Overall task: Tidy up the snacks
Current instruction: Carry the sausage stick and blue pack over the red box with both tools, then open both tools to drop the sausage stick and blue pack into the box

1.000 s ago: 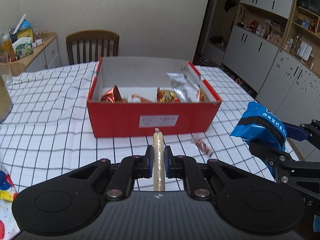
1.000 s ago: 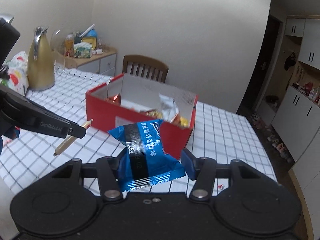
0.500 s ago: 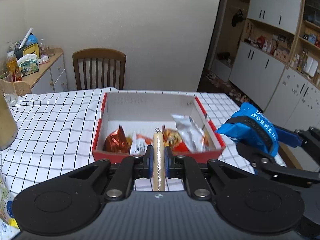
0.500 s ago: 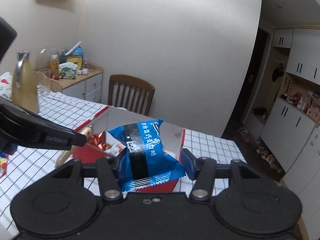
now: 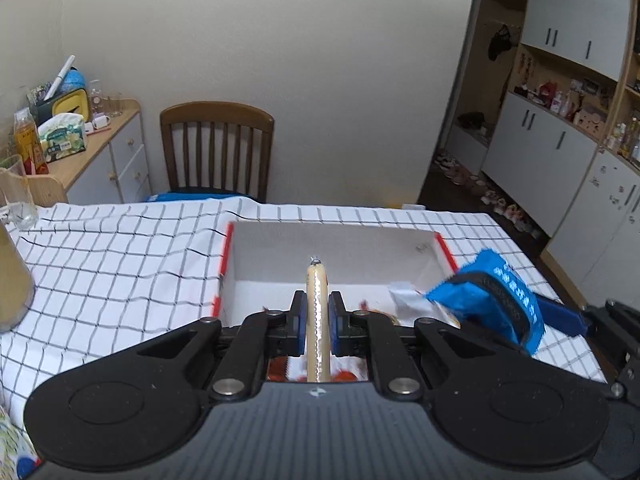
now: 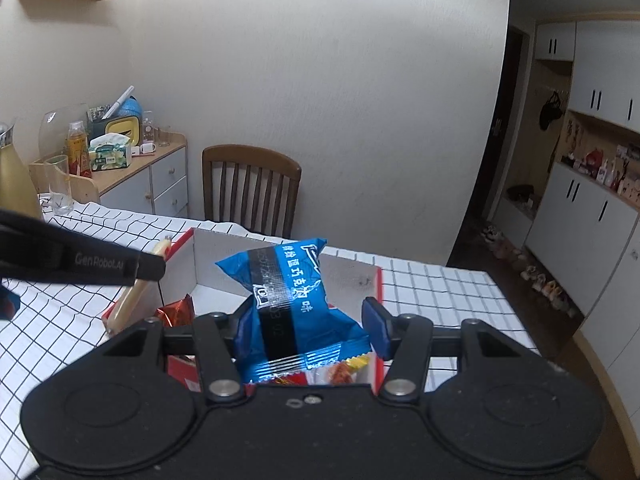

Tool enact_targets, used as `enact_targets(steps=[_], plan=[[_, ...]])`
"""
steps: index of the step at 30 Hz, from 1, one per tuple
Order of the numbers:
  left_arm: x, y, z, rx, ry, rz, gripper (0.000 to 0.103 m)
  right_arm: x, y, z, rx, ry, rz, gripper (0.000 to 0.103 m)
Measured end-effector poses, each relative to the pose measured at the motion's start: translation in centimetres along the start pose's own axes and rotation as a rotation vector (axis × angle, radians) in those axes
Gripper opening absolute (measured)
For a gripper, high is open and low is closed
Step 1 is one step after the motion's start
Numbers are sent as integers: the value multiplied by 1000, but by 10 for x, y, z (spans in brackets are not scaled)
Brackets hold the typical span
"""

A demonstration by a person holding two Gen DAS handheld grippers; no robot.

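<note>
Over red box (image 5: 444, 245), both grippers angled down

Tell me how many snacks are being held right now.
2. A sausage stick in the left hand-held gripper and a blue packet in the right hand-held gripper, both over the red box.

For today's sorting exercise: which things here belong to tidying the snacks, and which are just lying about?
Part of the job:
- sausage stick
- blue snack packet
- red box
- red foil snack

Just lying about:
- chair
- drinking glass
- tissue pack
- gold jug
</note>
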State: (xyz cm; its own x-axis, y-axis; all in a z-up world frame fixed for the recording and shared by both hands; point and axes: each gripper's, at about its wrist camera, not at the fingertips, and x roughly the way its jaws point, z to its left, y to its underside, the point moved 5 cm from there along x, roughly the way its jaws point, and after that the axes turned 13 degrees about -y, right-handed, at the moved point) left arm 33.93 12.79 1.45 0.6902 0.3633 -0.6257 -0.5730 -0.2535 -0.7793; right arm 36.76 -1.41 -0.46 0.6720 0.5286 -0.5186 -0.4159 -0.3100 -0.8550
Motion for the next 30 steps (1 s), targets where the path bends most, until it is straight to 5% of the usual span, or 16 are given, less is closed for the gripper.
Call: enact_targets(steps=[30], plan=[[130, -8, 3, 84, -76, 154, 11, 120, 18, 28, 23, -69, 210, 54]])
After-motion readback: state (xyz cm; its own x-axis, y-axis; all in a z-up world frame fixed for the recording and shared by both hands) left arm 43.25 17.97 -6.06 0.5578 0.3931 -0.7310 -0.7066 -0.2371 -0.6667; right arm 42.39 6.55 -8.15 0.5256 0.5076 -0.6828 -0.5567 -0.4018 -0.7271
